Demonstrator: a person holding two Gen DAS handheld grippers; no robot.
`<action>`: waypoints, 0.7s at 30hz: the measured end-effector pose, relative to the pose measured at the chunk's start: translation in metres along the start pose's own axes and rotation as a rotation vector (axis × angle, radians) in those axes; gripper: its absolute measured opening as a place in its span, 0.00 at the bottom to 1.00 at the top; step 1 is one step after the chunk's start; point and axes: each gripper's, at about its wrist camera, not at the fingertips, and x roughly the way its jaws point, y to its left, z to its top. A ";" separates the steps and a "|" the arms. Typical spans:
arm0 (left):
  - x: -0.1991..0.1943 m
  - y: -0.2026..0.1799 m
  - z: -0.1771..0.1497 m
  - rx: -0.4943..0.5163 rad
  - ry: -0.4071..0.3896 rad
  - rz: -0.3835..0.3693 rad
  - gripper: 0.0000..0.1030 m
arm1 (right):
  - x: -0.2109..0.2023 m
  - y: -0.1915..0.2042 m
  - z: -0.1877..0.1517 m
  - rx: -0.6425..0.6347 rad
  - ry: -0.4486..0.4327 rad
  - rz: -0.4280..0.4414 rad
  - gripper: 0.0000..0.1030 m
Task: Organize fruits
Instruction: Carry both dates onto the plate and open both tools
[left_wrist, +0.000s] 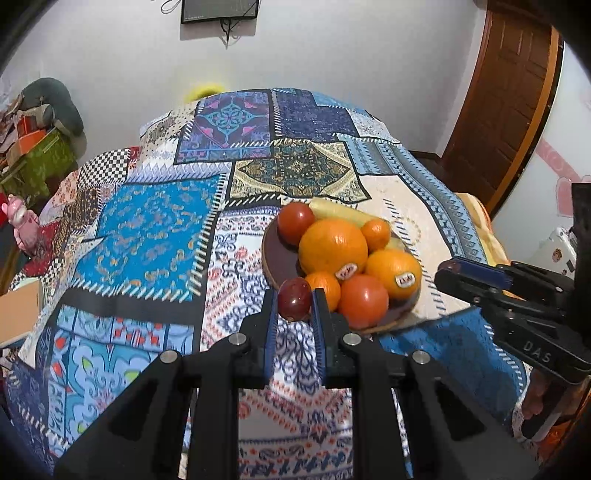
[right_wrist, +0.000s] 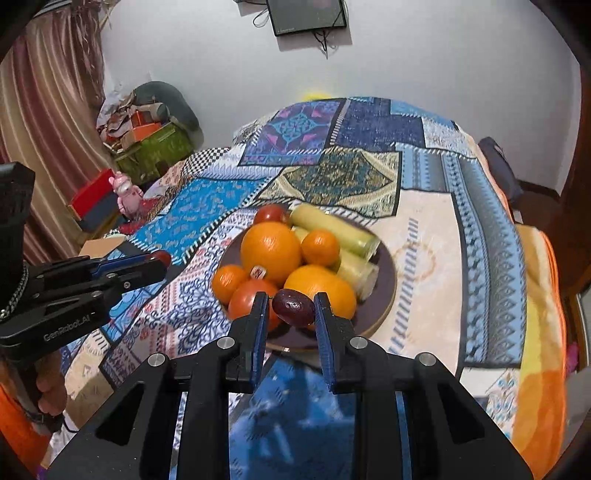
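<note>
A dark round plate (left_wrist: 275, 258) (right_wrist: 386, 273) on the patchwork cloth holds oranges (left_wrist: 332, 245) (right_wrist: 270, 248), tomatoes (left_wrist: 364, 301) (right_wrist: 251, 297) and pale green vegetables (right_wrist: 332, 225). My left gripper (left_wrist: 294, 308) is shut on a dark red grape (left_wrist: 294, 298), held at the plate's near left rim. My right gripper (right_wrist: 291, 308) is shut on a second dark red grape (right_wrist: 293, 307) above the plate's near side. The left gripper also shows in the right wrist view (right_wrist: 159, 260), and the right gripper shows side-on in the left wrist view (left_wrist: 448, 275).
The patchwork cloth (left_wrist: 159, 236) covers the whole surface. A pink toy (right_wrist: 127, 194) and cluttered boxes (right_wrist: 147, 144) stand at the left. A wooden door (left_wrist: 498, 96) is at the right. A screen (right_wrist: 306, 14) hangs on the back wall.
</note>
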 end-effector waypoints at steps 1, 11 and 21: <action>0.003 0.000 0.003 0.001 0.002 0.003 0.17 | 0.001 -0.001 0.002 -0.004 -0.004 0.001 0.22; 0.039 0.008 0.021 -0.007 0.039 0.005 0.17 | 0.025 -0.008 0.016 -0.030 -0.001 0.012 0.22; 0.070 0.010 0.028 -0.002 0.087 -0.006 0.17 | 0.048 -0.002 0.020 -0.052 0.031 0.027 0.22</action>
